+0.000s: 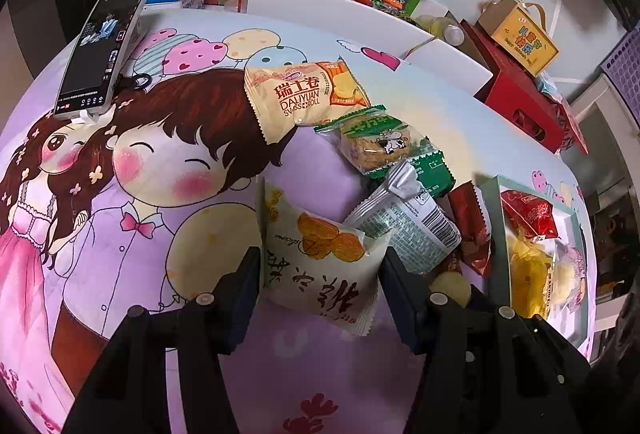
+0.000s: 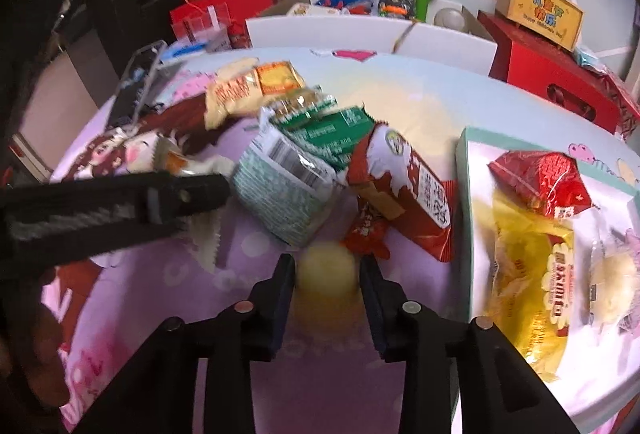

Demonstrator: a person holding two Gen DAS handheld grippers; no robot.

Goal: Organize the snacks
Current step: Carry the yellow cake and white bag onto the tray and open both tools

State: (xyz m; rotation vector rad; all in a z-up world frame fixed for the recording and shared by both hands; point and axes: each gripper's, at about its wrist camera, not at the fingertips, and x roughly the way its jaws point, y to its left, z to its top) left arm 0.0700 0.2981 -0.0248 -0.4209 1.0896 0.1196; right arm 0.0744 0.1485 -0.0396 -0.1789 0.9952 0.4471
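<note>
Starting on your left: the phone (image 1: 102, 50) is propped near the far-left edge of the cartoon tablecloth (image 1: 120, 234), and there's a big bare stretch of cloth between it and the snack pile, so that side has room. Your left gripper (image 1: 318, 274) has its fingers either side of the white peach-cake packet (image 1: 320, 262), pads right up against the wrapper edges; looks like a grip, though the packet's near end still rests on the cloth. Behind it sit the Daliyuan Swiss roll packet (image 1: 308, 94), the green-wrapped biscuit (image 1: 384, 146) and the grey-white barcode packet (image 1: 412, 230), all overlapping in one heap.

Your right gripper (image 2: 326, 274) is set narrow around a small round pale-yellow snack (image 2: 328, 268), jaws touching or nearly touching it; it's blurry, so I can't call it firm. Just past its tips are a small red wrapper (image 2: 366, 234) and the long red-and-white packet (image 2: 404, 190), crowding the front.

On the right, the pale-green-rimmed white tray (image 2: 464, 194) holds a red foil packet (image 2: 540, 178), a yellow packet (image 2: 528, 274) and a clear-wrapped pale cake (image 2: 612, 270). The tray sits near the table's right edge, so little spare room there.
</note>
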